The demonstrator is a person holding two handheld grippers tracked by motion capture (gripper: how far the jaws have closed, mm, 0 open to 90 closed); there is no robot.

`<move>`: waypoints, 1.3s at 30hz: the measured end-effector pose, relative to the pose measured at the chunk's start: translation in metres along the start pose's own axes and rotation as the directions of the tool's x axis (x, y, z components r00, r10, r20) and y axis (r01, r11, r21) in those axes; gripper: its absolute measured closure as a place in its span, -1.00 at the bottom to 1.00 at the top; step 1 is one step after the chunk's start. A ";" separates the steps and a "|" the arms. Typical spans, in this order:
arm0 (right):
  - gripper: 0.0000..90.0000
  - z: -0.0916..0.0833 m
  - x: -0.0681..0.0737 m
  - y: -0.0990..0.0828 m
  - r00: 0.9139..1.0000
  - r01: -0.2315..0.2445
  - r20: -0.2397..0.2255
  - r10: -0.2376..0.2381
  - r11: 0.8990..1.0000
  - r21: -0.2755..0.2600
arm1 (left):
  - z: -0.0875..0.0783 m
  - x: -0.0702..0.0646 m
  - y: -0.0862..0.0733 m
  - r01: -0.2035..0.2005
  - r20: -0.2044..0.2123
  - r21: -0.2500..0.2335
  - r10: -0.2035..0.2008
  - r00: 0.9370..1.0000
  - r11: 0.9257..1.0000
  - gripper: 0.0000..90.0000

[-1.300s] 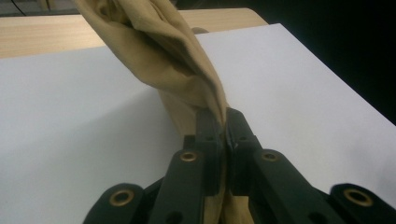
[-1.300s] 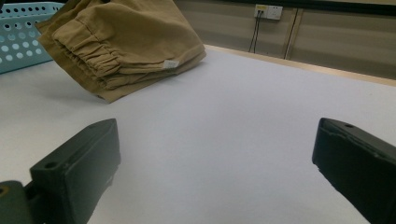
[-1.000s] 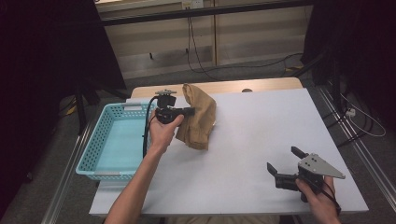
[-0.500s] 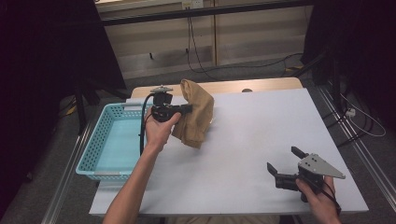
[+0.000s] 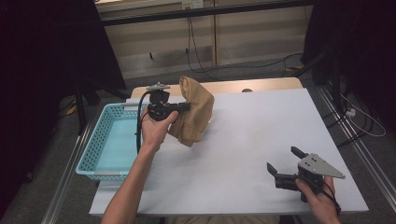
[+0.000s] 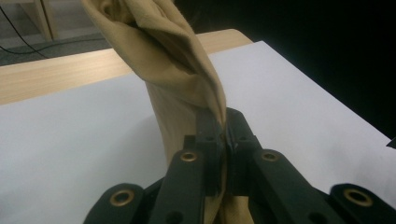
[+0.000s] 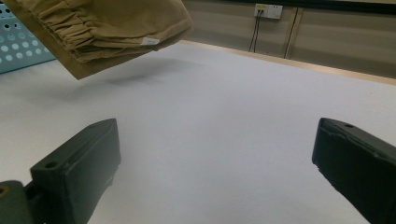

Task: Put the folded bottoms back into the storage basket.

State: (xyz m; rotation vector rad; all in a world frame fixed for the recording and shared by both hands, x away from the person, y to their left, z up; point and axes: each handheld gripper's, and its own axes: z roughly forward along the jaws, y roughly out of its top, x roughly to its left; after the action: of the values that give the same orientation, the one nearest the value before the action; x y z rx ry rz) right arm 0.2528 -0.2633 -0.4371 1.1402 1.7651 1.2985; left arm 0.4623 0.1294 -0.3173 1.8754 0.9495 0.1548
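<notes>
Between left gripper jaws, tan cloth.

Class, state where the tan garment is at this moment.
In the high view the tan garment hangs clear of the white table, pinched by the left gripper, just right of the blue basket.

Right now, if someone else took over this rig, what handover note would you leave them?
Left gripper: shut on the tan cloth, holding it lifted off the white table; the right gripper view shows it hanging clear above its shadow.
Right gripper: open, holding nothing, near the table's front right corner.
Blue basket: at the table's left edge, beside the lifted cloth.
Done: cloth gripped and raised.
Left: probably carry it over the basket and release it there; the right gripper may not be needed.
</notes>
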 end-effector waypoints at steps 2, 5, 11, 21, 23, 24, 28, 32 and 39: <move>-0.98 0.000 0.000 0.000 1.000 0.001 0.000 -0.001 1.000 0.000 | -0.003 0.000 0.001 0.000 0.004 -0.006 0.000 1.000 1.000 0.92; -0.98 0.000 0.000 0.000 1.000 0.000 0.002 0.000 1.000 -0.001 | -0.007 0.000 0.003 -0.003 0.005 -0.011 0.003 1.000 1.000 0.92; -0.98 0.000 0.000 0.000 1.000 0.000 0.000 0.000 1.000 0.000 | -0.013 -0.002 0.006 -0.012 0.004 -0.020 0.012 1.000 1.000 0.92; -0.98 0.001 0.000 0.000 1.000 0.003 0.000 -0.003 1.000 0.001 | -0.030 -0.008 0.011 -0.031 0.001 -0.050 0.031 1.000 0.998 0.92; -0.99 0.001 0.000 0.000 1.000 0.002 -0.001 -0.002 1.000 0.001 | -0.036 -0.007 0.012 -0.029 0.007 -0.058 0.030 1.000 0.998 0.92; -0.99 0.001 0.000 0.000 1.000 0.001 0.001 -0.001 1.000 0.002 | -0.038 -0.008 0.012 -0.034 0.001 -0.057 0.034 0.999 0.998 0.92; -0.99 0.001 0.000 0.000 1.000 -0.002 0.004 0.002 1.000 0.004 | -0.047 -0.006 0.010 -0.046 -0.018 -0.045 0.045 0.999 0.998 0.92; -0.99 0.002 0.000 0.000 1.000 0.001 0.007 -0.001 1.000 0.007 | -0.055 -0.005 0.011 -0.053 -0.015 -0.065 0.052 0.999 0.996 0.92; -0.99 0.002 0.001 -0.001 1.000 -0.001 0.008 0.001 1.000 0.011 | -0.070 -0.003 0.013 -0.053 -0.006 -0.094 0.053 0.999 0.994 0.92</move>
State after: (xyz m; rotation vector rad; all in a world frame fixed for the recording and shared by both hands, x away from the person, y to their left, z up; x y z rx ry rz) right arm 0.2542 -0.2614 -0.4384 1.1508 1.7687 1.2843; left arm 0.4335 0.1742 -0.2704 1.8144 0.8799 0.2312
